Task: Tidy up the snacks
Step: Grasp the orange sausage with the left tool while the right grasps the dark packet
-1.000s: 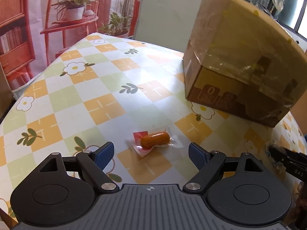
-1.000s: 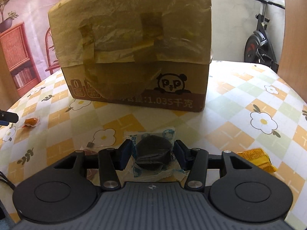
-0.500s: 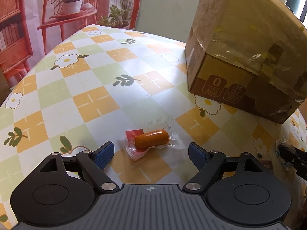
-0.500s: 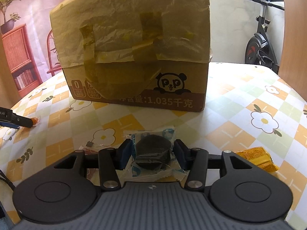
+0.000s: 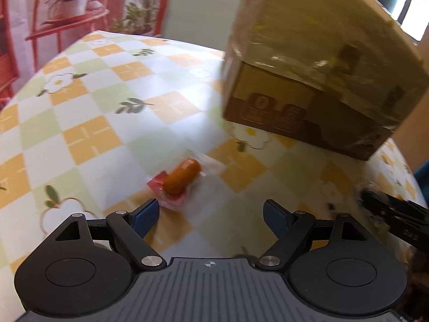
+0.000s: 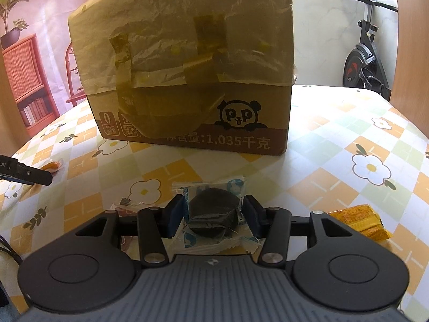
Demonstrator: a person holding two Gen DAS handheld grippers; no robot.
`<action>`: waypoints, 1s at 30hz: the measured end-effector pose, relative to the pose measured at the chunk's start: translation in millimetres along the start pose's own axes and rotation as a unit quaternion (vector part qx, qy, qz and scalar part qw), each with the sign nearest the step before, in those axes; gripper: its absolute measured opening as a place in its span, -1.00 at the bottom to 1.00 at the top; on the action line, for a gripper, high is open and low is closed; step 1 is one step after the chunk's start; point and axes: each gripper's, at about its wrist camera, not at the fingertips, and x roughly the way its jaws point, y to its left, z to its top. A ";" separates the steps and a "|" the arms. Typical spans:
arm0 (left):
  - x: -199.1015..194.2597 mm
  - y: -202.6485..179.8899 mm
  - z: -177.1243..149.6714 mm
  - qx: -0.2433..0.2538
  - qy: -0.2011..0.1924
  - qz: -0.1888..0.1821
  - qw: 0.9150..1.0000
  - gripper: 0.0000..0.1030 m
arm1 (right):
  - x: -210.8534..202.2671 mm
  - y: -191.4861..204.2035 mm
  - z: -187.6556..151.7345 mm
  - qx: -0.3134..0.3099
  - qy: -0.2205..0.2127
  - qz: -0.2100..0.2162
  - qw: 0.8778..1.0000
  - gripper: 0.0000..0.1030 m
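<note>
A wrapped orange sausage (image 5: 182,178) lies on the checked tablecloth just ahead of my left gripper (image 5: 210,216), nearer its left finger. The left gripper is open and empty. My right gripper (image 6: 214,212) is shut on a dark round cookie in a clear and blue wrapper (image 6: 213,210), held low over the table. A taped cardboard box (image 6: 187,61) with a panda print stands behind it; it also shows in the left wrist view (image 5: 316,75). The sausage shows small at the left in the right wrist view (image 6: 52,165), beside the left gripper's finger.
A yellow snack packet (image 6: 362,221) lies on the table right of my right gripper. A small wrapped snack (image 6: 126,204) lies at its left. An exercise bike (image 6: 364,61) stands beyond the table; red shelves with plants (image 5: 67,18) stand at the far left.
My left gripper has swung to the right and closer to the table, so the sausage now sits toward its left finger; the view is blurred. My right gripper still holds the cookie, slightly higher.
</note>
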 end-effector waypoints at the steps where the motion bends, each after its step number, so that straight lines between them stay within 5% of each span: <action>1: -0.4 -1.6 -0.4 0.004 0.001 -0.006 1.000 0.67 | 0.1 -0.1 0.1 0.000 0.000 0.000 1.000 0.00; 14: 1.8 12.2 19.5 0.060 -0.014 0.044 0.997 0.67 | -0.2 -0.5 0.0 0.001 0.001 0.001 1.000 0.00; 24: 18.5 9.6 21.4 0.087 -0.021 0.080 0.993 0.02 | 0.2 -2.1 -0.1 0.004 0.001 0.004 1.000 0.00; 27: 14.2 7.2 18.1 0.100 -0.024 0.064 0.993 -0.34 | 0.2 -2.5 0.0 0.004 0.001 0.005 1.000 0.00; 30: 11.4 6.0 15.4 0.098 -0.024 0.052 0.993 -0.40 | 0.2 -2.4 0.1 0.004 0.001 0.005 1.000 0.00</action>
